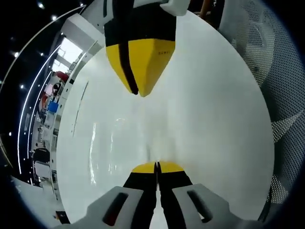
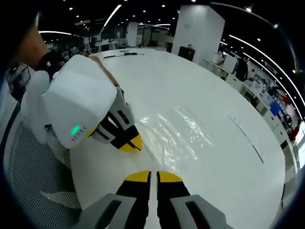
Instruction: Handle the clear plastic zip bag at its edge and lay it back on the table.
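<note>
Our left gripper (image 1: 157,165), clenched, and right gripper (image 2: 153,174), nearly closed, meet the clear plastic zip bag (image 2: 174,133) flat on the white round surface (image 2: 228,162) at twelve o'clock; we should pinch only its edge.

Both cams sit low & close over white worktop (image 1: 214,119), facing each other across clear zip bag (image 2: 174,131); shared: bag, worktop.

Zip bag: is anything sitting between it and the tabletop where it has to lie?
Nothing visible. The clear zip bag already lies spread on the white table, with bare surface around it. The left gripper and right gripper meet at its near edge, fingers closed together.
</note>
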`<state>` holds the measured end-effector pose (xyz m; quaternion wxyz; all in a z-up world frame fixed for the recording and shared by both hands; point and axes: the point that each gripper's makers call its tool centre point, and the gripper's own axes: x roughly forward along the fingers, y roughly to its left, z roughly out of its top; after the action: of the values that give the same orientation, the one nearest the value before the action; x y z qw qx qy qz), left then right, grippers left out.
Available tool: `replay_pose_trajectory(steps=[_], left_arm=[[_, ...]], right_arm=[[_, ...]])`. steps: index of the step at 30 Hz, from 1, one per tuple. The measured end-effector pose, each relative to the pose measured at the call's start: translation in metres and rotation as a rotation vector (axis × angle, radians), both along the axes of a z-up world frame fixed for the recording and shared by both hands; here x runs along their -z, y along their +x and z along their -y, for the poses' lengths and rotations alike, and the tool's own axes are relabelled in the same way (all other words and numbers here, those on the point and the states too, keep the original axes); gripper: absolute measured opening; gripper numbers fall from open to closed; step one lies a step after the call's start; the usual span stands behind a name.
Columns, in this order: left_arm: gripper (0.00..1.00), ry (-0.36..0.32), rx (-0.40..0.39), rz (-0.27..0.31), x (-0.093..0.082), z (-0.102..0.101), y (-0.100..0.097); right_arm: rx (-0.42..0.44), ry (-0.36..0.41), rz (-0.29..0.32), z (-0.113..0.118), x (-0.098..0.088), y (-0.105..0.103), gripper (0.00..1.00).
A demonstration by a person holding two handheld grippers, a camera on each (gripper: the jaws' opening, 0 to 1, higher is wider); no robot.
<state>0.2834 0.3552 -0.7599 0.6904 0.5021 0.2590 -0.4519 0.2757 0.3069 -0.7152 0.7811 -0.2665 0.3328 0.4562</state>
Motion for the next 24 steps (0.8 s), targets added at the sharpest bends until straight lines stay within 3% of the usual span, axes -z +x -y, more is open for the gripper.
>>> replay_pose_trajectory(steps=[10, 24], left_arm=[[0.1, -0.032, -0.035, 0.0, -0.007, -0.002, -0.002], [0.16, -0.075, -0.111, 0.008, -0.012, -0.007, 0.004]], right_arm=[[0.028, 0.015, -0.01, 0.0, 0.001, 0.0, 0.0], [0.055, 0.041, -0.028, -0.003, 0.001, 0.002, 0.01]])
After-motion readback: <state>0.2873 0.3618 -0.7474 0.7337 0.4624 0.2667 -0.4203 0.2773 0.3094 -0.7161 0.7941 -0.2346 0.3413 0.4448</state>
